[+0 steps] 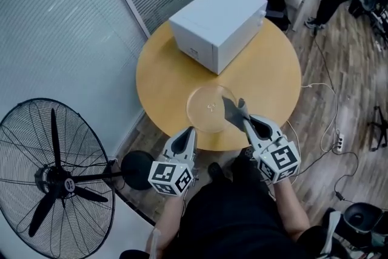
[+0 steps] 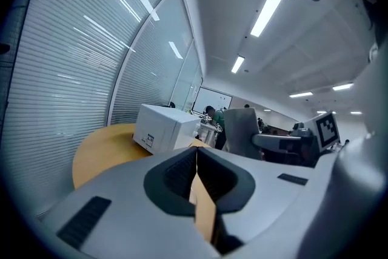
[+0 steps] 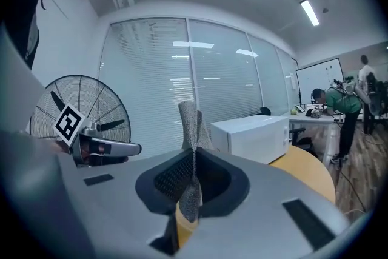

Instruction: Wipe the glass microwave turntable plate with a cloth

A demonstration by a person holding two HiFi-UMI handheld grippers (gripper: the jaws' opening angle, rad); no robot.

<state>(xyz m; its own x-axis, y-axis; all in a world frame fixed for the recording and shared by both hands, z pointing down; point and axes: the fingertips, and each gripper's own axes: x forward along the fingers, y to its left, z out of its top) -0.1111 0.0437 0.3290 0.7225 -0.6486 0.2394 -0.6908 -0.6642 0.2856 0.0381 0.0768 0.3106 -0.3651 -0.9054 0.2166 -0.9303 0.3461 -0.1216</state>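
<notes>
Right tool (image 1: 245, 122) clamps the grey cloth (image 1: 233, 112) beside the glass plate (image 1: 205, 107).

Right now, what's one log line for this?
left claw: shut, empty | right claw: shut on cloth | plate: on table

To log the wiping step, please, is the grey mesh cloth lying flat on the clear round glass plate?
No, the grey mesh cloth stands pinched between the shut jaws of the right gripper.
</notes>
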